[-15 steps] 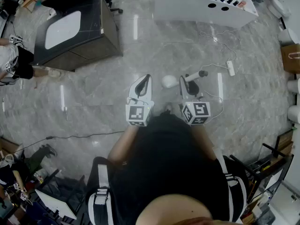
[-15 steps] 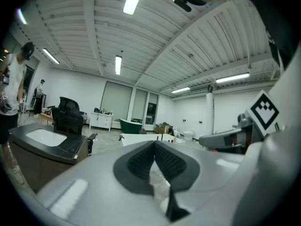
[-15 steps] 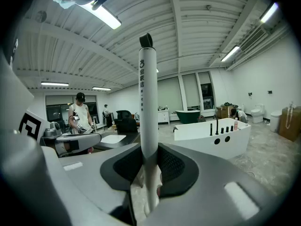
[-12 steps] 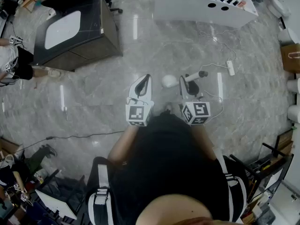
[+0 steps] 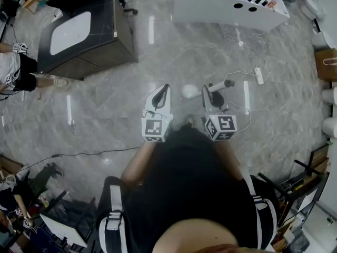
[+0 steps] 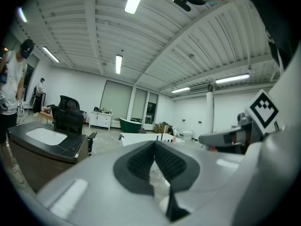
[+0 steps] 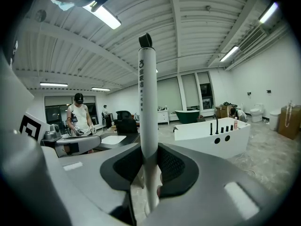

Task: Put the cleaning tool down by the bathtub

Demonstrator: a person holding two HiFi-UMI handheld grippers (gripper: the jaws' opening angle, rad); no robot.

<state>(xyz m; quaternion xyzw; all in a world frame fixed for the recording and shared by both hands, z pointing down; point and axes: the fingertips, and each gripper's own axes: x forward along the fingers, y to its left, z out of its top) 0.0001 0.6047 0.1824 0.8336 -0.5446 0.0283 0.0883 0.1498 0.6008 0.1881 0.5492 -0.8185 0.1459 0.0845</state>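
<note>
My right gripper (image 5: 206, 90) is shut on the white handle of the cleaning tool (image 5: 220, 85). The tool lies crosswise over the marble floor, its round white head (image 5: 188, 91) to the left of the jaws. In the right gripper view the handle (image 7: 148, 102) stands up between the pads and ends in a black cap. The white bathtub (image 5: 226, 7) stands well ahead at the top, also seen in the right gripper view (image 7: 211, 135). My left gripper (image 5: 165, 88) hovers beside the right one, shut with nothing in it (image 6: 154, 145).
A dark vanity cabinet with a white basin (image 5: 79, 33) stands at the upper left, with a person (image 5: 13, 67) beside it. A power strip with its cord (image 5: 258, 76) lies right of the tool. A black cable (image 5: 79, 153) crosses the floor at left. A cardboard box (image 5: 327, 65) sits at the right edge.
</note>
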